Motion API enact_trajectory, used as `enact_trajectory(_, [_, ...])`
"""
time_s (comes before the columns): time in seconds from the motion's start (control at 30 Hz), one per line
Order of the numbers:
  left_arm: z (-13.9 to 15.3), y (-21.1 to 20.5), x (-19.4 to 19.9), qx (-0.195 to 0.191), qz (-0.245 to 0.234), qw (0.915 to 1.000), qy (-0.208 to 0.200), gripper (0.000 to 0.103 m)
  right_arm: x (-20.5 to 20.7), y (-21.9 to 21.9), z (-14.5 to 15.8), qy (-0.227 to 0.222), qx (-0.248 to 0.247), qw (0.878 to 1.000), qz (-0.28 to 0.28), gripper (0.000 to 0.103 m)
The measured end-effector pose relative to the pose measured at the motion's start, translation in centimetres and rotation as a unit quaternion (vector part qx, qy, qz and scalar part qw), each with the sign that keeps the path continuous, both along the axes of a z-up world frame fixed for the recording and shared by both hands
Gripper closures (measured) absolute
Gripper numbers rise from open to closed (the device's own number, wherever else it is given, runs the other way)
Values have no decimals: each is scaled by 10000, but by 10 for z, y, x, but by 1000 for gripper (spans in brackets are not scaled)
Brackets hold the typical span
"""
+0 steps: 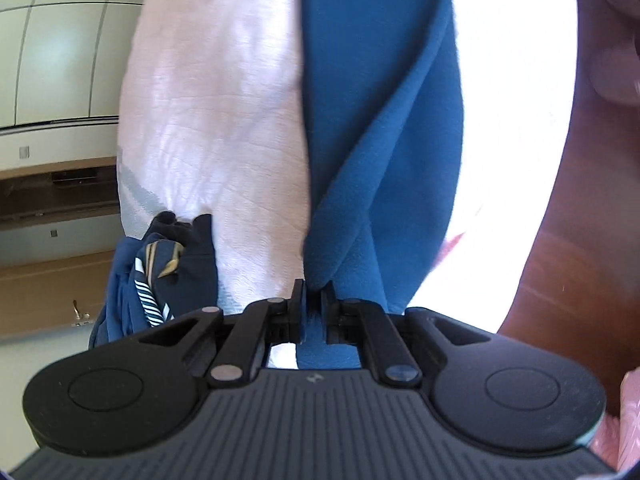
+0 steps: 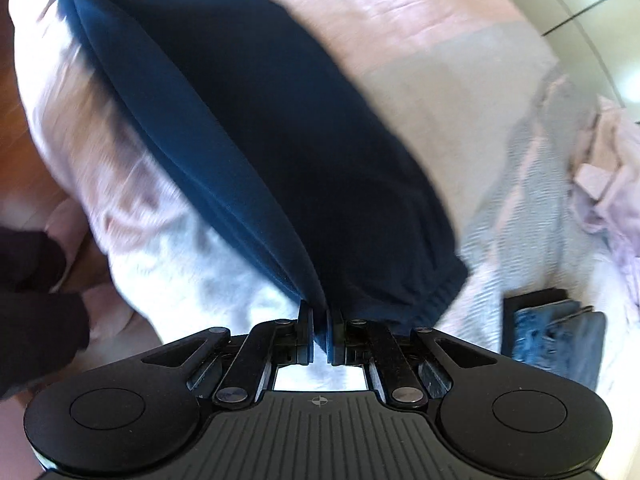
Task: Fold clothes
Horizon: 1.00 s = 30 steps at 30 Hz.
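A blue garment [image 1: 372, 120] hangs stretched above a white and pale pink bed cover [image 1: 216, 120]. My left gripper [image 1: 314, 292] is shut on one edge of the garment, with the cloth pinched between its jaws. My right gripper [image 2: 320, 320] is shut on another edge of the same blue garment [image 2: 256, 128], which looks dark and blurred in the right wrist view and runs away to the upper left over the bed cover [image 2: 420, 12].
A navy striped garment [image 1: 160, 276] lies bunched at the bed's left edge. Folded denim [image 2: 560, 336] and a crumpled lilac garment [image 2: 608, 168] lie at the right. Wooden floor [image 1: 568, 240] shows right of the bed. A wall and wooden cabinet [image 1: 56, 184] stand left.
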State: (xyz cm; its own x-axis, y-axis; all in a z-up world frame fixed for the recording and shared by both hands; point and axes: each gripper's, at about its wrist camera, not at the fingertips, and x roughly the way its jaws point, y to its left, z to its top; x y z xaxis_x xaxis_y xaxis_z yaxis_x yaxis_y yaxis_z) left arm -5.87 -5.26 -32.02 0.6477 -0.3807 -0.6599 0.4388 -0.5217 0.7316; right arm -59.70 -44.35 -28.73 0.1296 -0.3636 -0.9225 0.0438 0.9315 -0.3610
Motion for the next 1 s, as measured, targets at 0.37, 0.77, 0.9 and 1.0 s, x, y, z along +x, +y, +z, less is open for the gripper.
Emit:
enact_trajectory(0.37, [33,45,12,645,992,9928,203,79,10,-4,13,460,247,9967,-627,57])
enact_trajectory(0.77, [97,-16,76,-992,2141,9432,2338,74,96,32,66,-830,916,9908,-555,57])
enact_trajectory(0.9, [58,-37,92,-195,1665,9179,3596,72,146,52,63,-898,958,9888,-716,57])
enact_trajectory(1.0, [27,-39,102,276,1350,9109,3890,70,185,70,56,-868,940,9882,-840,57])
